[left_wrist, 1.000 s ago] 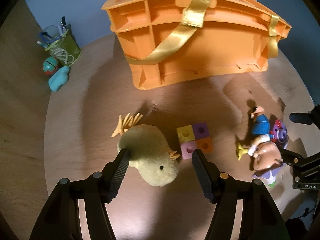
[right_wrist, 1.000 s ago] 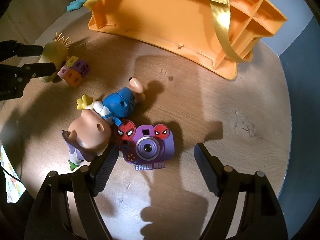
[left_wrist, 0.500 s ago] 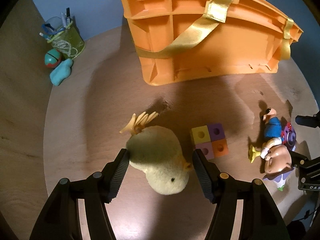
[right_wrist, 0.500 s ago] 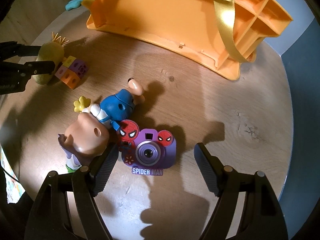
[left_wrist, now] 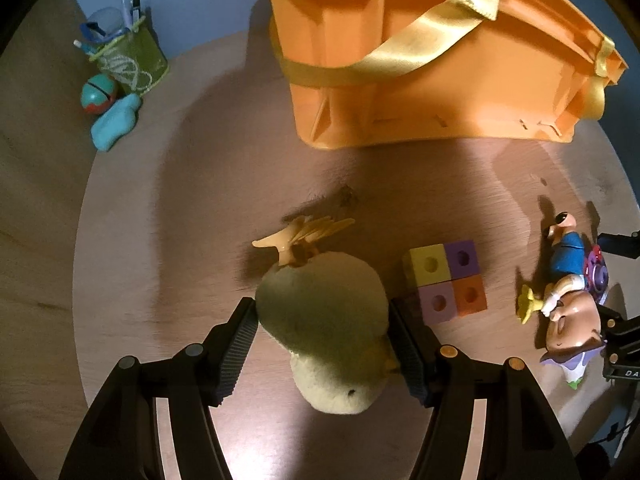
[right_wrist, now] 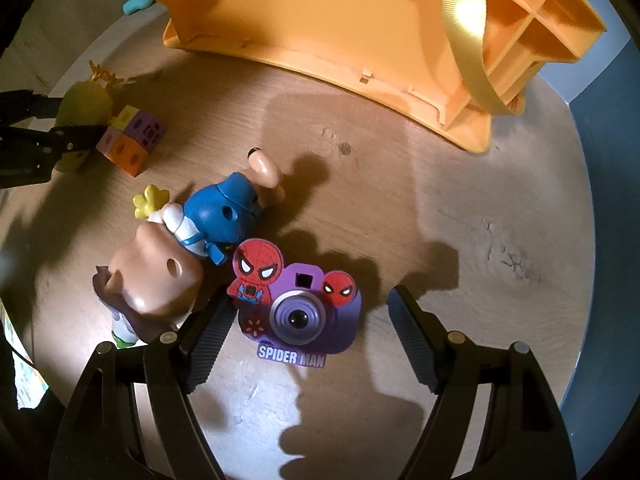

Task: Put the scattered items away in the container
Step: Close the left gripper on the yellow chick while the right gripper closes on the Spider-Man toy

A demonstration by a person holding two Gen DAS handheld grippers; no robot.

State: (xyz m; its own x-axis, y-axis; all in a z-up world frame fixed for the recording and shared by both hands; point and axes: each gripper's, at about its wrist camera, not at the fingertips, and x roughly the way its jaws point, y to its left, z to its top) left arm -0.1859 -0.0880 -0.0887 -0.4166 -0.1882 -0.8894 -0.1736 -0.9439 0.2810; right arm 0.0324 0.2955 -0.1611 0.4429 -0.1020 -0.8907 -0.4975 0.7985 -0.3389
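Straddling the plush chick, the left gripper now has a pad at each flank, where a second ago the chick lay ahead of it and off to one side, nearer the left pad; the jaws have come forward and down over it at the same width. The pads look to be just touching the fluff, with no dent, so I count the gripper as spread, not pinching. To my eye the approach is finished and the squeeze is next. The chick is pale yellow and round, lying on the desk with its orange feet towards the basket and a small dark eye near the camera; being soft, it will likely give before it holds.

The right gripper is closing, but its pads are apart from the purple toy camera between them: the left pad is just beside its edge, the right one well clear. The camera has slid a little nearer in this view. A doll lies touching the camera's left side, and coloured cubes sit just right of the chick. The orange basket with gold straps stands behind, and nothing seems loaded yet.
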